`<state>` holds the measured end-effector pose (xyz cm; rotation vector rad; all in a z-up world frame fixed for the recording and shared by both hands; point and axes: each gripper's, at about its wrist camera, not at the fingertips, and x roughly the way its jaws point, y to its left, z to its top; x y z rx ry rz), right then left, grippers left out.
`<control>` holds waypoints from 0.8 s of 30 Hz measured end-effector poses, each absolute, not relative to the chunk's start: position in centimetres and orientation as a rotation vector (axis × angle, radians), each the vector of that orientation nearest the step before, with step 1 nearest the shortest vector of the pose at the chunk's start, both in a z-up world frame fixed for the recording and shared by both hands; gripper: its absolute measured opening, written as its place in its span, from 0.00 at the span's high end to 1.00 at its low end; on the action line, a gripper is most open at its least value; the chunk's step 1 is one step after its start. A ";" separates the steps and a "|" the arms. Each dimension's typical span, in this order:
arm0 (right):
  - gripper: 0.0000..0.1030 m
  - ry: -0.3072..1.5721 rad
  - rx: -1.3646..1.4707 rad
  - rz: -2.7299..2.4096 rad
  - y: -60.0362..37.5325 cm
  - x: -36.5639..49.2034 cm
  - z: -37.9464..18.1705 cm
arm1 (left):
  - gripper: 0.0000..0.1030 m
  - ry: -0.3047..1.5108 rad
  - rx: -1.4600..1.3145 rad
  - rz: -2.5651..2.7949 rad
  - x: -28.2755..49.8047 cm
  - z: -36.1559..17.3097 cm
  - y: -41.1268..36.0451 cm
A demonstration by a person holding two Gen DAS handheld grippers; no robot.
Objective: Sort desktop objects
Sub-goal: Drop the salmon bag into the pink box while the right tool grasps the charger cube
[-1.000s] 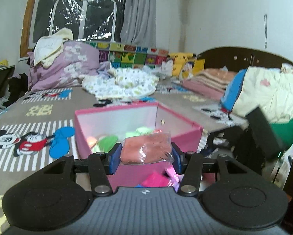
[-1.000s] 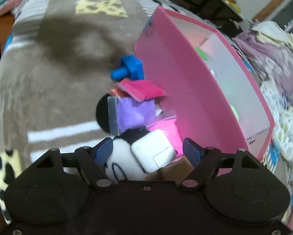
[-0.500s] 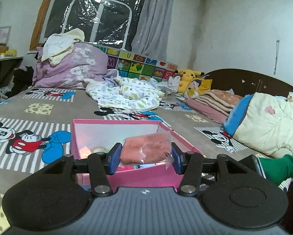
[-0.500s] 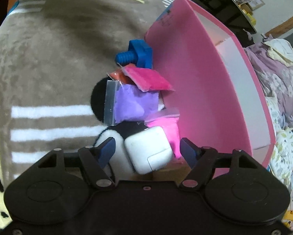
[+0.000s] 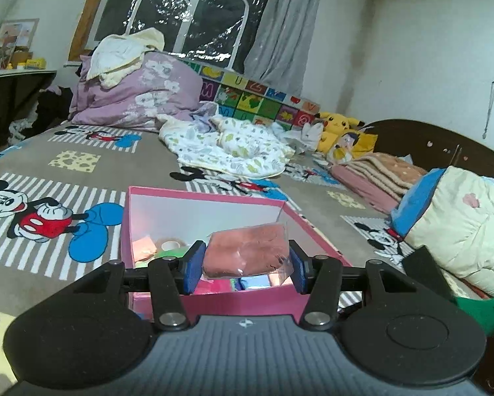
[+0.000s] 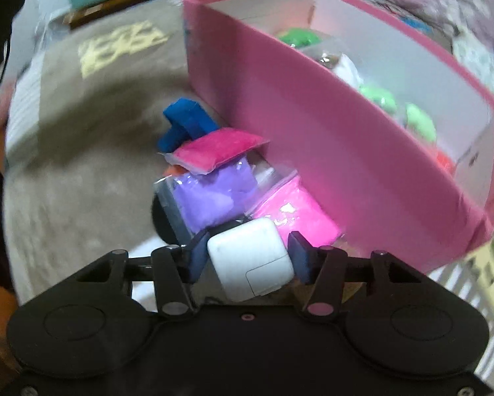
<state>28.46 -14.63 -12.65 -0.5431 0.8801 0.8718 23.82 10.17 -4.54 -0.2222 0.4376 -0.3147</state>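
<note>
A: Bedspread (image 5: 92, 161), cartoon-mouse print, serves as our work surface; pink box (image 5: 214, 300) sits on it. Left gripper (image 5: 243, 262): jaws closed on a bagged salmon-coloured clay pack (image 5: 247, 250), held above the box's near rim. Right gripper (image 6: 245, 257): jaws snug either side of a white charger block (image 6: 252, 262); we judge it gripped.

B: Filed in the box so far: green clay packs (image 6: 379, 99) and other pieces. Outstanding, at 12 o'clock from the right gripper, just beside the box wall: purple pack (image 6: 214, 194), neon-pink pack (image 6: 296, 214), magenta pack (image 6: 214, 148), blue toy bolt (image 6: 184, 125).

A: We judge the job roughly midway. Box floor mostly hidden; right view blurred, so contact on the charger is uncertain.
</note>
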 end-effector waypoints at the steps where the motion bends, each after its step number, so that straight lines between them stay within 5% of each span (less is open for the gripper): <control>1: 0.47 0.883 -0.528 0.870 -14.8 28.3 -12.7 | 0.51 0.448 -0.224 -0.308 24.3 -4.5 10.2; 7: 0.45 0.752 -0.818 0.900 -14.0 25.0 -13.7 | 0.51 0.486 -0.205 -0.273 27.0 -3.7 10.0; 10: 0.52 0.768 -0.821 0.894 -13.9 25.4 -13.6 | 0.51 0.501 -0.190 -0.252 28.3 -3.3 9.7; 24: 0.53 0.776 -0.767 0.918 -14.9 24.6 -12.9 | 0.50 0.720 -0.094 -0.239 36.4 -4.9 5.5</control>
